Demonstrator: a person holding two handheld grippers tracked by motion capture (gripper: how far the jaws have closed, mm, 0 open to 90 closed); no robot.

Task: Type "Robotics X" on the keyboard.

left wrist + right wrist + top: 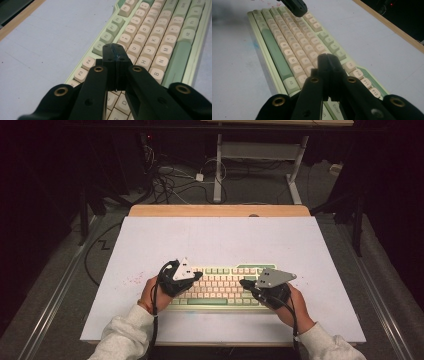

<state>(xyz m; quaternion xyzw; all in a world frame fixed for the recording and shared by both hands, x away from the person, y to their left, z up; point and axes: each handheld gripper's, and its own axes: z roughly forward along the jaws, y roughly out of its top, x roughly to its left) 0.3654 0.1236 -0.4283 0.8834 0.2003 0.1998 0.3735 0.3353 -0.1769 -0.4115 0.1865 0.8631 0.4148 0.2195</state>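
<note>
**Two clenched claws over the keyboard**

The keyboard (pixel 220 287) lies on the white counter (pixel 220 240), toward the near edge and roughly centred between the sides. Bare counter stretches beyond it to the far wooden edge (pixel 220 210), and wide open strips lie to its left and right. A narrower strip of counter runs between the keyboard and the near edge, where the person's sleeves come in.

The left claw (pixel 199 275) is clenched, jaws pressed flat together with nothing between them. Its tip hangs over the left part of the keyboard; in the left gripper view the closed tip (pixel 115 51) sits above the keys near the F-row, close to the G and H keys. Whether it touches a key cannot be told.

The right claw (pixel 243 283) is likewise clenched and empty. Its tip (pixel 327 58) hovers over the keyboard's (pixel 287 47) right part, near the upper key rows. The left claw's tip (pixel 295 7) shows at the far end.
</note>
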